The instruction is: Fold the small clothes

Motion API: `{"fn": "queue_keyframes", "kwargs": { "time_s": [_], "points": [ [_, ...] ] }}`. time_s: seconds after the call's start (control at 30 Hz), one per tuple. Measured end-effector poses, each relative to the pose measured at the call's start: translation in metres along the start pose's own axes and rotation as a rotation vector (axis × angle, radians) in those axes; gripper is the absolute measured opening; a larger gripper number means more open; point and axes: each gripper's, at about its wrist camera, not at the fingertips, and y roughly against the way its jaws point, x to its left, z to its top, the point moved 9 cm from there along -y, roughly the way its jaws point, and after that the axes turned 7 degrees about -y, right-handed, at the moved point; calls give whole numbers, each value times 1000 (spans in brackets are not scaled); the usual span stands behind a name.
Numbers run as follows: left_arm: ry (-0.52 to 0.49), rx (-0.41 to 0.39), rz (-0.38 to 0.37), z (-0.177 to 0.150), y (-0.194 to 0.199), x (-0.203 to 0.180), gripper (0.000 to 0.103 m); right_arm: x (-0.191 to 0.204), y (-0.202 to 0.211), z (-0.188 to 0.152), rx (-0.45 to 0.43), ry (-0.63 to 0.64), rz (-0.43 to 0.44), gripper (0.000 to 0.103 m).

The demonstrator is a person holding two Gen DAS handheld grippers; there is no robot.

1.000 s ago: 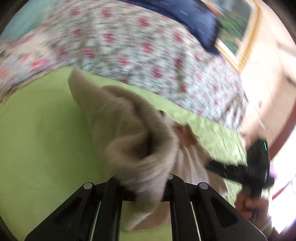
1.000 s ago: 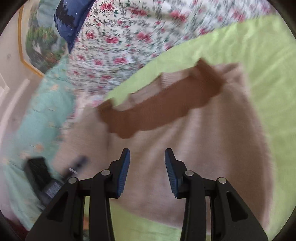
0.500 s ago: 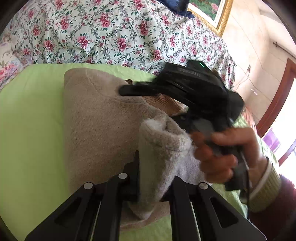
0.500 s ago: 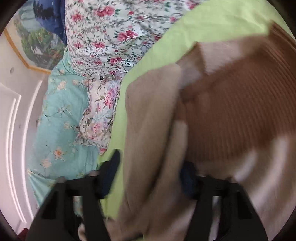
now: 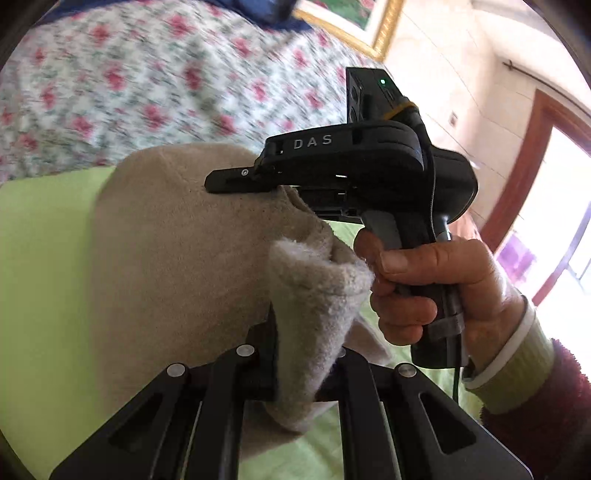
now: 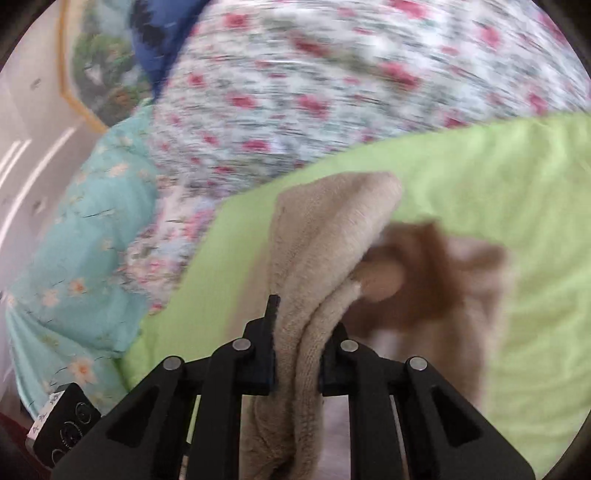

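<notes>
A beige knitted sweater (image 5: 177,251) with a brown ribbed part (image 6: 424,273) lies bunched on the green sheet (image 5: 40,258). My left gripper (image 5: 306,347) is shut on a thick beige fold that stands up between its fingers. My right gripper (image 6: 299,332) is closing, and another beige fold (image 6: 325,229) is pinched between its pads and hangs over them. In the left wrist view the right gripper (image 5: 236,182) reaches across from the right, its tip on the raised fabric, with a person's hand (image 5: 424,288) around the handle.
A floral quilt (image 5: 147,74) covers the bed behind the green sheet (image 6: 498,192). A turquoise flowered pillow (image 6: 74,240) lies at the left and a blue cloth (image 6: 159,37) further back. A gold-framed picture (image 5: 354,29) hangs on the wall, and a doorway (image 5: 546,192) is on the right.
My right gripper, open above the flat sweater a second ago, has closed on a beige fold and risen. My left gripper kept its fold and carried it sideways towards the right one.
</notes>
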Motion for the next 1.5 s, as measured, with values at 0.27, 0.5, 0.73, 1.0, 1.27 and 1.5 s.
{"fn": "queue_keyframes", "kwargs": {
  "time_s": [0.27, 0.5, 0.73, 1.0, 1.27, 1.5],
  "points": [
    [-7, 126, -74, -25, -68, -35, 8, -78, 11, -16, -1, -62, -105, 17],
    [12, 182, -43, -39, -85, -31, 11, -81, -3, -20, 11, 2, -157, 20],
    [20, 210, -110, -43, -44, -31, 48, -92, 37, -24, -70, -41, -274, 51],
    [139, 109, -24, -30, 22, 37, 87, -99, 63, -38, -89, -145, -190, 69],
    [376, 158, -50, -37, -2, 112, 87, -102, 34, -47, -17, -167, -158, 69],
    [443, 220, -146, -36, -56, 128, 88, -109, 9, -45, 44, -176, -138, 69]
  ]
}}
